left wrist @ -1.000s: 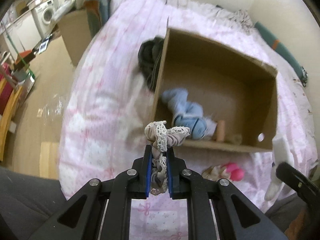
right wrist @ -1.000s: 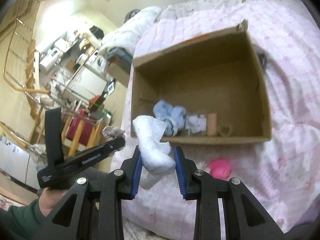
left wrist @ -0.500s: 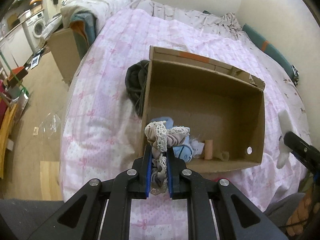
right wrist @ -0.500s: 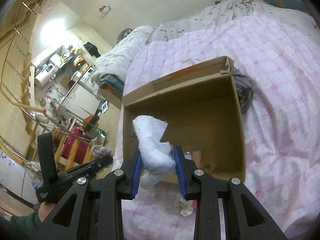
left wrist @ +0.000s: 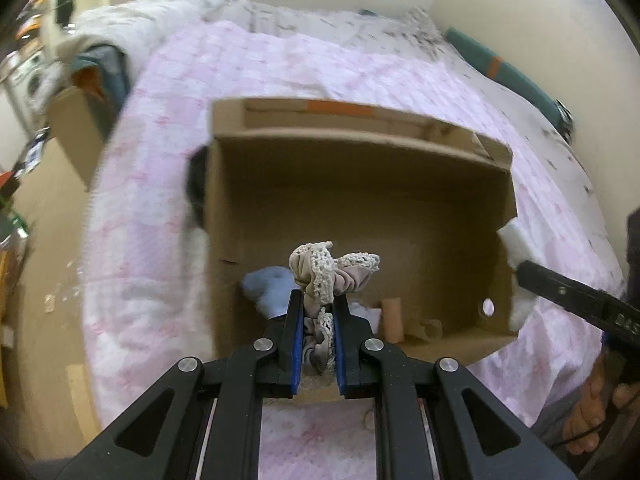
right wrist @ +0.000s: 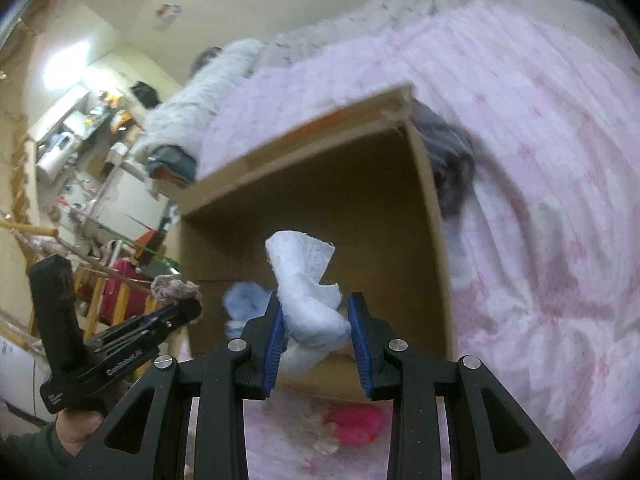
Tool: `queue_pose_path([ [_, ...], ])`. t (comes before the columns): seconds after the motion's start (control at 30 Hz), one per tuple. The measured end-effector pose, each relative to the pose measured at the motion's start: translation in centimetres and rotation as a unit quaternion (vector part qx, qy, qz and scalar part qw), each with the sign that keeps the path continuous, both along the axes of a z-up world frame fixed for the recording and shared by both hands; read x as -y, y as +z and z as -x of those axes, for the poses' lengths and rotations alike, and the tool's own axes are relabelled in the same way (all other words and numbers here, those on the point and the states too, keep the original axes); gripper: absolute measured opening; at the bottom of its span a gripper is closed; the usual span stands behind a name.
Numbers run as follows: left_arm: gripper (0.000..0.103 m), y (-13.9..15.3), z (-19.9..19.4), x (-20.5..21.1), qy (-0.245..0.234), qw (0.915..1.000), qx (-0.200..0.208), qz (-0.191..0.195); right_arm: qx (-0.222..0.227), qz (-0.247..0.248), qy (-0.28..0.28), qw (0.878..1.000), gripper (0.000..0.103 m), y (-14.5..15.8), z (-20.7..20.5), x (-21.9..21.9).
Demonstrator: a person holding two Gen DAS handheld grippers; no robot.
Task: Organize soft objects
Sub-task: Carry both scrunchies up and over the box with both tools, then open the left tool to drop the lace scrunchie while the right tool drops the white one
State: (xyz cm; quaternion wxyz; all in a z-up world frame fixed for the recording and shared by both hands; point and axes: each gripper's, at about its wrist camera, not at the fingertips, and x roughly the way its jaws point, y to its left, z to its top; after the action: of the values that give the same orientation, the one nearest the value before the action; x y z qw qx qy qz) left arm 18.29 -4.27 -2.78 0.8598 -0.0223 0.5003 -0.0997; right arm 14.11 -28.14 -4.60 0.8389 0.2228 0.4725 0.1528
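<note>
The left gripper (left wrist: 316, 312) had its blue-padded jaws pinched tight on a beige gathered scrunchie with a cream lace trim (left wrist: 334, 270), the frilly bundle bulging out above the pads and poised over the near wall of the open brown cardboard box (left wrist: 360, 200). Over on the other side, the right gripper (right wrist: 316, 322) clamped a crumpled white fluffy cloth (right wrist: 306, 280) between its own blue pads, one corner of the cloth standing up above the jaws, also at the near edge of that box. In the left wrist view the right gripper (left wrist: 576, 296) poked in from the right with the white cloth (left wrist: 514, 244) just beside the box's right wall. Down on the box floor lay a pale blue soft bundle (left wrist: 266, 286) near the left, and a small peach-coloured cylinder (left wrist: 392, 316) stood upright towards the near wall. The box sat on a pink-and-white patterned quilt (left wrist: 168, 120) that covered the bed. A dark grey garment (right wrist: 450, 160) was bunched against the box's outer side wall. On the quilt just in front of the box lay a bright pink plush thing (right wrist: 356, 420). At the far end a white fluffy blanket (left wrist: 148, 8) was heaped, with cream walls behind. Off to the left the room was cluttered: a second cardboard box (left wrist: 74, 128) beside the bed, a washing machine (left wrist: 34, 78), shelves and red items, all blurred.
</note>
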Motion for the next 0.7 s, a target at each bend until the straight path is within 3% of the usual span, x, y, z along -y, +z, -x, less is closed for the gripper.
queue_pose_path([
  [0.2, 0.012, -2.6, -0.9, 0.2, 0.01, 0.9997, -0.02, 0.012, -0.024, 0.018, -0.005, 1.0, 0.033, -1.7, -0.2, -0.1],
  [0.43, 0.012, -2.1, 0.2, 2.0, -0.015, 0.9994, 0.019, -0.025, -0.033, 0.052, 0.006, 0.998, 0.033, -2.4, -0.7, -1.2],
  [0.7, 0.012, -2.4, -0.1, 1.4, 0.0, 1.0, 0.008, -0.001, -0.042, 0.068, 0.011, 0.997, 0.033, -3.0, -0.6, -1.4],
])
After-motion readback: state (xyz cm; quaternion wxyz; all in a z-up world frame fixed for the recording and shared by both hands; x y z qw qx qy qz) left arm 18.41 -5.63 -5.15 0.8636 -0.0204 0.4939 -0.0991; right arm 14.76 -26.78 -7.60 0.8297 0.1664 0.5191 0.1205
